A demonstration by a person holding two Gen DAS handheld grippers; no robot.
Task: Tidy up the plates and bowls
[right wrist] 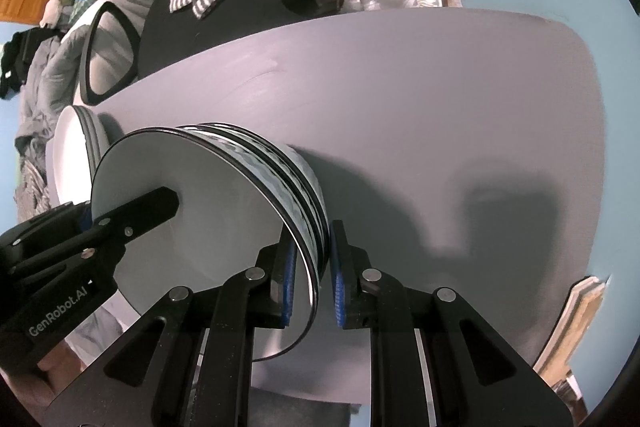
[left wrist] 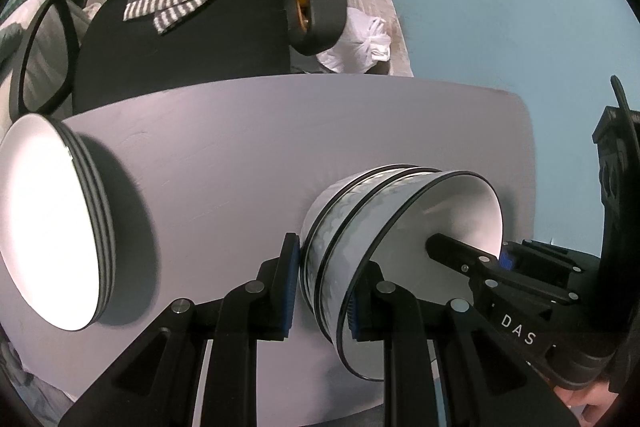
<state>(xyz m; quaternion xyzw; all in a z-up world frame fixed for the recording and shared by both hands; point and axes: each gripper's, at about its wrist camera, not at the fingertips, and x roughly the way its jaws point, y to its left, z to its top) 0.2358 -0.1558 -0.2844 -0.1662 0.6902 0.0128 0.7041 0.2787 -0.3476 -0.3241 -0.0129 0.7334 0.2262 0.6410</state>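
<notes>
A stack of white bowls (left wrist: 360, 227) with black rims and grey patterned sides stands on the white table (left wrist: 240, 147). My left gripper (left wrist: 322, 289) is shut on the stack's near rim, one finger inside the top bowl and one outside. My right gripper (right wrist: 314, 279) is shut on the opposite rim of the same stack of bowls (right wrist: 248, 187). Each gripper shows in the other's view, reaching into the top bowl. A stack of white plates (left wrist: 52, 227) with black rims lies on the table at the left; it also shows in the right wrist view (right wrist: 76, 139).
A black office chair (left wrist: 180, 47) with a striped cloth over it stands behind the table. A white plastic bag (left wrist: 360, 47) lies beyond the far edge. The light blue floor (left wrist: 500, 7) lies to the right. Clutter fills the far left background.
</notes>
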